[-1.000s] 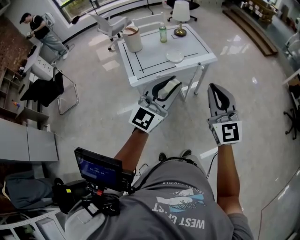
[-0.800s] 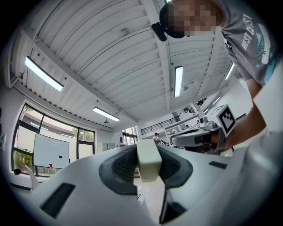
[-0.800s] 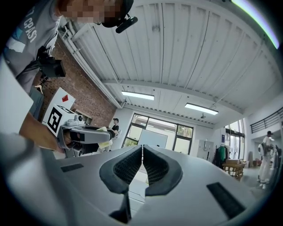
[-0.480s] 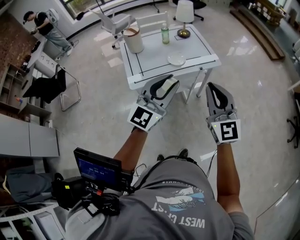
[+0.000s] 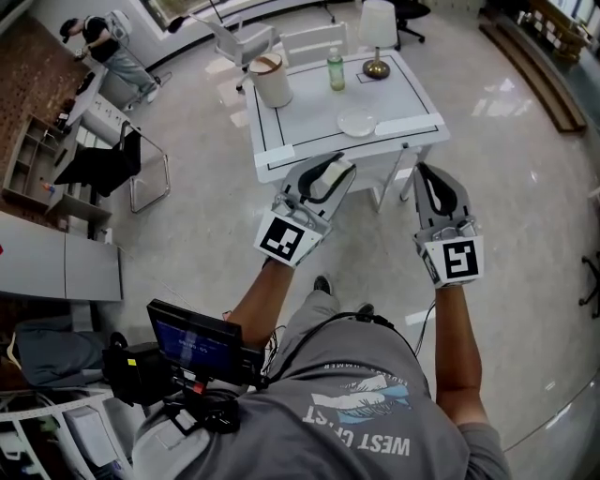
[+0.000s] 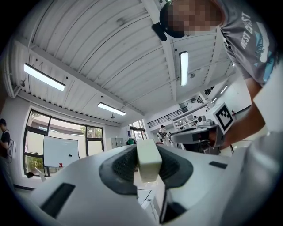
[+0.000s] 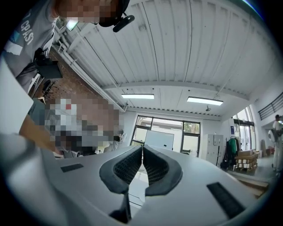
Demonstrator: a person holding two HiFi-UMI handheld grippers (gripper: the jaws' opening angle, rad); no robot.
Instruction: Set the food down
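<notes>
My left gripper (image 5: 336, 171) is shut on a pale cream block of food (image 6: 148, 160), which stands upright between the dark pads (image 6: 121, 165) in the left gripper view. The same food (image 5: 341, 172) shows as a light patch at the jaw tips in the head view, just short of the near edge of the white table (image 5: 281, 141). To its right, my right gripper (image 5: 430, 174) is held at the same height off the table's near right corner. Its pads (image 7: 154, 165) meet with nothing between them. A white plate (image 5: 357, 122) lies on the table near its front right.
On the table stand a white cylinder container (image 5: 272, 81), a green bottle (image 5: 337, 69) and a lamp (image 5: 378, 28). Chairs (image 5: 236, 39) stand behind it, and a black chair (image 5: 120, 165) to its left. A person (image 5: 105, 45) stands far left. Glossy floor surrounds the table.
The table has come slightly nearer and shifted right in the head view as the person walks. Both grippers keep their pose, and the food stays in the left jaws.
</notes>
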